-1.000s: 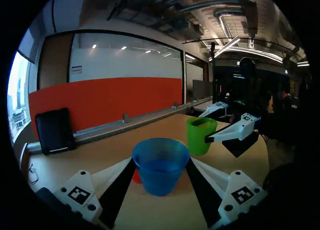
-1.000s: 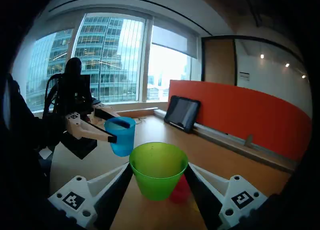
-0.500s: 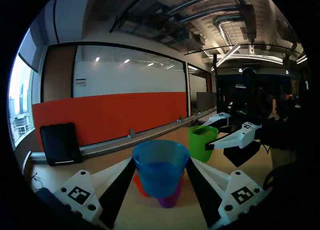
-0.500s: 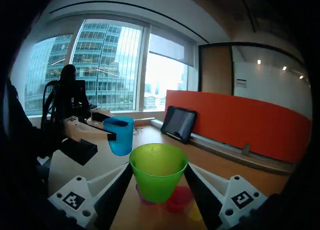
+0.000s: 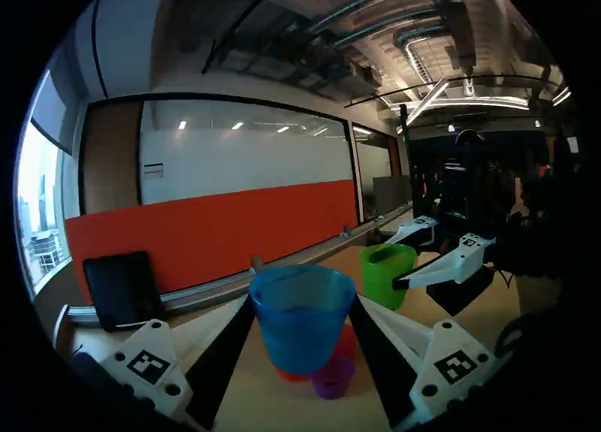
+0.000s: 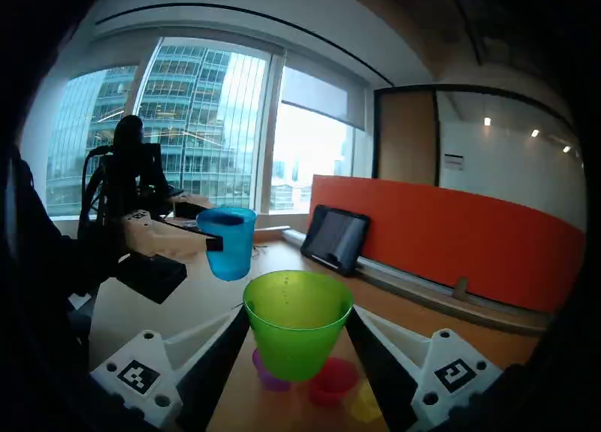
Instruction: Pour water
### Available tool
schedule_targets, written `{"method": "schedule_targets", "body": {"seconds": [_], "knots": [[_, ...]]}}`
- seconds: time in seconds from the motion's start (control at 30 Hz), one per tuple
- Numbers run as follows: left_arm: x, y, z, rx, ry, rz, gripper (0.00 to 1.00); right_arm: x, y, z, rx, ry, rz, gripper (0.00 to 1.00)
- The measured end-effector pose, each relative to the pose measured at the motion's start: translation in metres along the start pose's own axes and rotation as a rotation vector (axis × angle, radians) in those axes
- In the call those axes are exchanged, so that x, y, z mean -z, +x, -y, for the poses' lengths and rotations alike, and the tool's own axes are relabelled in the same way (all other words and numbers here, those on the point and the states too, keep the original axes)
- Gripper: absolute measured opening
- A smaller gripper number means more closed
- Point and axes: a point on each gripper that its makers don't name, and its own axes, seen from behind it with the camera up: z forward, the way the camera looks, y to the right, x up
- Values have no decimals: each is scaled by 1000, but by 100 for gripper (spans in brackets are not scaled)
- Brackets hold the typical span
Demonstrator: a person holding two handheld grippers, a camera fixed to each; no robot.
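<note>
holding blue cup (image 5: 302,323) in left jaws (partly filled), green cup (image 6: 298,327) in right jaws

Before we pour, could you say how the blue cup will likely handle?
The blue cup looks like thin plastic, so it may flex if squeezed. It seems partly filled, so likely weighty and apt to slosh. Its wall widens upward, which probably resists slipping down.

The left gripper (image 5: 302,303) clamps a blue cup (image 5: 300,338) upright between both fingers; the right gripper (image 6: 297,312) likewise grips a green cup (image 6: 298,345).
</note>
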Motion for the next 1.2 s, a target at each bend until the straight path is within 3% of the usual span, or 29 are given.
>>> {"method": "schedule_targets", "body": {"seconds": [0.57, 0.8, 1.2], "knots": [[-4, 44, 22, -160, 50, -41, 86, -13, 16, 9, 1, 33, -23, 91], [-10, 61, 25, -249, 77, -50, 86, -18, 18, 16, -5, 55, -29, 91], [-18, 83, 19, -420, 84, -50, 86, -26, 18, 21, 1, 71, -38, 91]]}}
